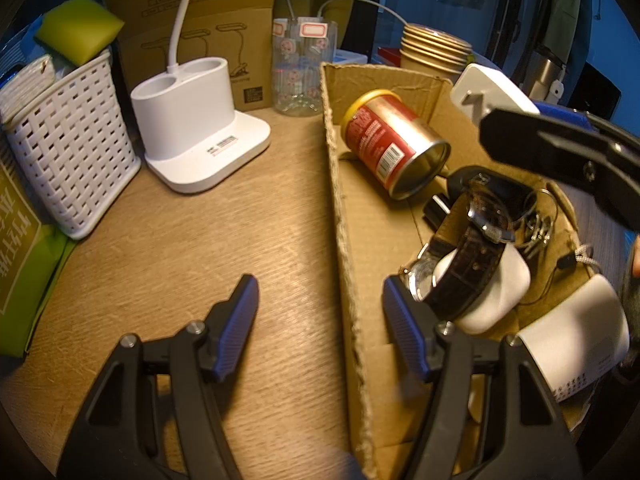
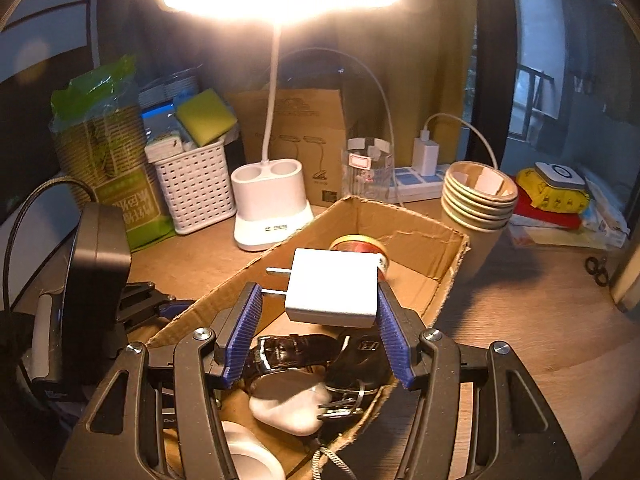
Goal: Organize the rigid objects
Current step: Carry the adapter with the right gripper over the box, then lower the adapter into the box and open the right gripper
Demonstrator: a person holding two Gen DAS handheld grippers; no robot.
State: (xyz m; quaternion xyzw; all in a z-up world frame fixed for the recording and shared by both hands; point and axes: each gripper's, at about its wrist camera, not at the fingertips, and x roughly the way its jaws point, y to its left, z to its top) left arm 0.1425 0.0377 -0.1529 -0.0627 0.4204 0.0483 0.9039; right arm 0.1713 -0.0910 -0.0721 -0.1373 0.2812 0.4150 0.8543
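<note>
A cardboard box (image 1: 384,80) (image 2: 424,236) lies on the wooden desk. In it lie a red tin can (image 1: 394,142) on its side, a brown-strap wristwatch (image 1: 468,256) (image 2: 292,350) over a white case (image 1: 500,288) (image 2: 288,404), a black car key (image 2: 360,356) with a key ring, and a white block (image 1: 576,332). My right gripper (image 2: 320,312) (image 1: 560,148) is over the box with a white plug charger (image 2: 334,286) (image 1: 488,88) between its fingers; the left pad stands clear of it. My left gripper (image 1: 320,320) is open and empty, straddling the box's left wall.
A white desk lamp base (image 1: 192,120) (image 2: 272,200), a white woven basket (image 1: 68,152) (image 2: 196,184) with a yellow-green sponge, a clear jar (image 1: 300,68), stacked paper cups (image 1: 434,46) (image 2: 478,204), a power strip (image 2: 416,184) and a green packet (image 2: 120,168) ring the desk.
</note>
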